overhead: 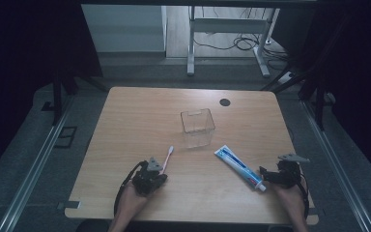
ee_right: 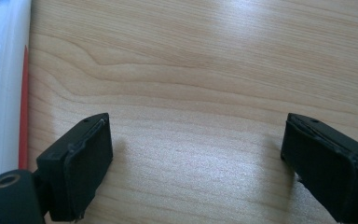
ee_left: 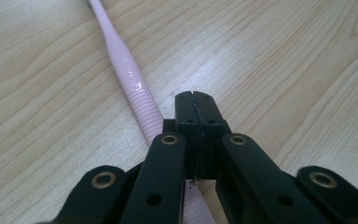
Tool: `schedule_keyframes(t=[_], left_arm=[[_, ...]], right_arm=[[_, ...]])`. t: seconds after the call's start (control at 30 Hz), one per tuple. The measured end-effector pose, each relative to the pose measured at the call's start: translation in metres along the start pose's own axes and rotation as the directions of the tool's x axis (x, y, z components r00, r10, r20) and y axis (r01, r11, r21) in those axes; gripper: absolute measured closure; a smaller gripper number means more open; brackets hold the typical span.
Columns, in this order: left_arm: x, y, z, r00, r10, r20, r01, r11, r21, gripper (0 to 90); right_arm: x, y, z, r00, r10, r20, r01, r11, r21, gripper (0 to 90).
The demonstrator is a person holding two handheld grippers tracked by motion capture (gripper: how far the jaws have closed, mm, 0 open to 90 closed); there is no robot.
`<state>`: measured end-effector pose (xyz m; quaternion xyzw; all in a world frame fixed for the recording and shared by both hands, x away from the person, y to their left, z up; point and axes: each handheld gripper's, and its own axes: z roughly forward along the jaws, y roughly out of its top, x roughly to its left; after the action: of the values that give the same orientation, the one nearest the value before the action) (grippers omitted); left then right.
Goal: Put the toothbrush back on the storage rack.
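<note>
Wooden table (overhead: 140, 111): shut left tool (overhead: 155, 166) beside pink toothbrush (overhead: 167, 155)

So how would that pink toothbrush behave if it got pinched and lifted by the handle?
The toothbrush looks thin, rigid and probably light, so it should lift without drooping. Its rounded, ribbed handle may roll or twist between flat fingers. Lying flat on the table, it offers little height to grip.

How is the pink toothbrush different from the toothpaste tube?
The toothbrush is thin and pink; the toothpaste tube is wider, white and blue. The toothbrush lies by the left gripper, whose jaws are shut with the handle beside them, not between them. The tube lies by the right gripper, whose jaws are open. Both lie flat on the table.
</note>
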<state>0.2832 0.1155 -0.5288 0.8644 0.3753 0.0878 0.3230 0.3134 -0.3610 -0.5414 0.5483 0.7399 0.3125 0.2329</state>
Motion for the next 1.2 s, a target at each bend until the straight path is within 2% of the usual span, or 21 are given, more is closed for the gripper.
schedule_keyframes(t=[0.57,0.83,1.03,1.2], left_arm=[[0.020,-0.006,-0.006,0.9988,-0.033,-0.036,0.033,0.9994,-0.008,89.6],[0.032,-0.010,-0.011,0.9964,-0.045,-0.072,0.045,0.9990,-0.010,89.7],[0.032,-0.010,-0.011,0.9973,-0.034,-0.065,0.033,0.9994,-0.013,89.6],[0.030,-0.007,-0.015,0.9987,-0.029,-0.043,0.027,0.9992,-0.030,87.8]], right_arm=[[0.000,0.000,0.000,1.0000,0.000,0.000,0.000,1.000,0.000,8.3],[0.000,0.000,0.000,1.0000,0.002,0.000,-0.002,1.000,-0.001,8.3],[0.000,0.000,0.000,1.0000,0.001,-0.002,-0.001,1.000,-0.001,8.3],[0.000,0.000,0.000,1.0000,-0.001,-0.002,0.001,1.000,0.000,8.3]])
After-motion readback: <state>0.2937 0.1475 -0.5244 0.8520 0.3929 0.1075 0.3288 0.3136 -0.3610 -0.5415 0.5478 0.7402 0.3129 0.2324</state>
